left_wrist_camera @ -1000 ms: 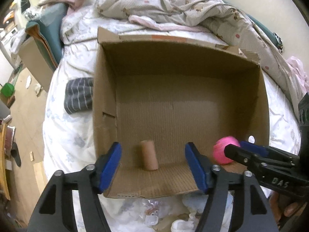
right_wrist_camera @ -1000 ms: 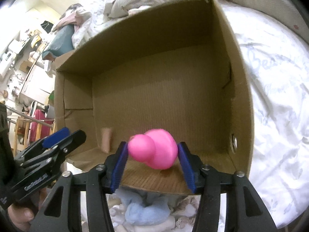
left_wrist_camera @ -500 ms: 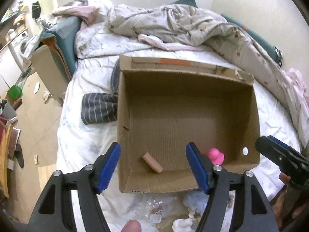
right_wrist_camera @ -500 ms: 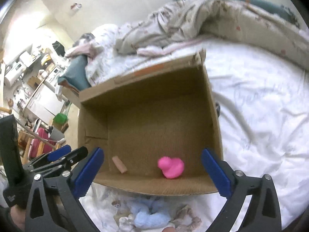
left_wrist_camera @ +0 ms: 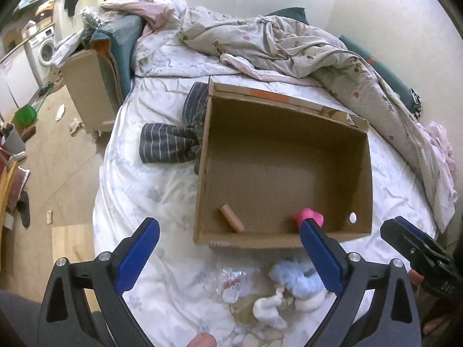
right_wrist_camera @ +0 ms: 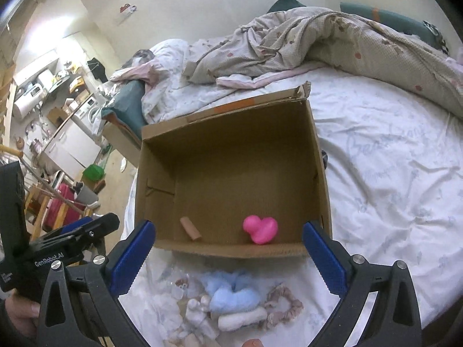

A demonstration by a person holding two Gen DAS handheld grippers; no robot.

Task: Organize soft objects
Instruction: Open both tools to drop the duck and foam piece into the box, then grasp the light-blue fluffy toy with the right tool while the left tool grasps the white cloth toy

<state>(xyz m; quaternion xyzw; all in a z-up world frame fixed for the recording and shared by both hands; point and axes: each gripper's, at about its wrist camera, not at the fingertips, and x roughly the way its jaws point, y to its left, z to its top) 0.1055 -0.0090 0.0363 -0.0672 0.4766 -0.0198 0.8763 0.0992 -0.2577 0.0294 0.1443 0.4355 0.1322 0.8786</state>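
Both your left gripper (left_wrist_camera: pixel 228 256) and right gripper (right_wrist_camera: pixel 228 256) hang spread and empty; 2 toys lie in the box (right_wrist_camera: pixel 324 173), so drop onto the blue plush (right_wrist_camera: pixel 231 293) just below and pinch its middle

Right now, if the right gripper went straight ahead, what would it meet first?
Probably the brown cardboard box, at its near wall; the open right gripper points there. The pink rubber duck sits just behind. Depth is unclear.

The pink duck (left_wrist_camera: pixel 309 215) sits half behind the left gripper's right finger (left_wrist_camera: pixel 318 256) (near box corner).
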